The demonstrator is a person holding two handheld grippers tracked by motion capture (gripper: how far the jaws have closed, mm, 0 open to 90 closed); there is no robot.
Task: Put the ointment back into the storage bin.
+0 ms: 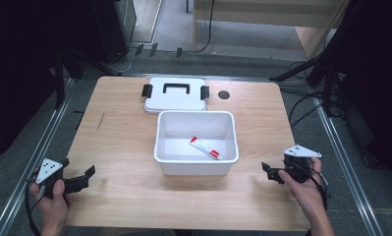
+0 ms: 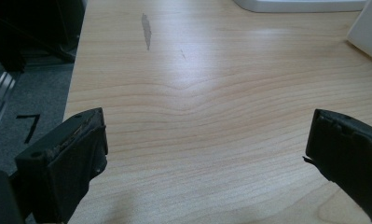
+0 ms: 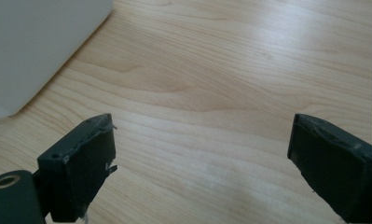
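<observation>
Both wide-open, empty hand-held grippers, left (image 1: 83, 178) and right (image 1: 270, 172), rest apart from the bin (image 1: 196, 162); tube (image 1: 205, 148) inside, lid (image 1: 175, 95) still off.

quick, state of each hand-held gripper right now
left hand-held gripper: open, holding nothing
right hand-held gripper: open, holding nothing
</observation>
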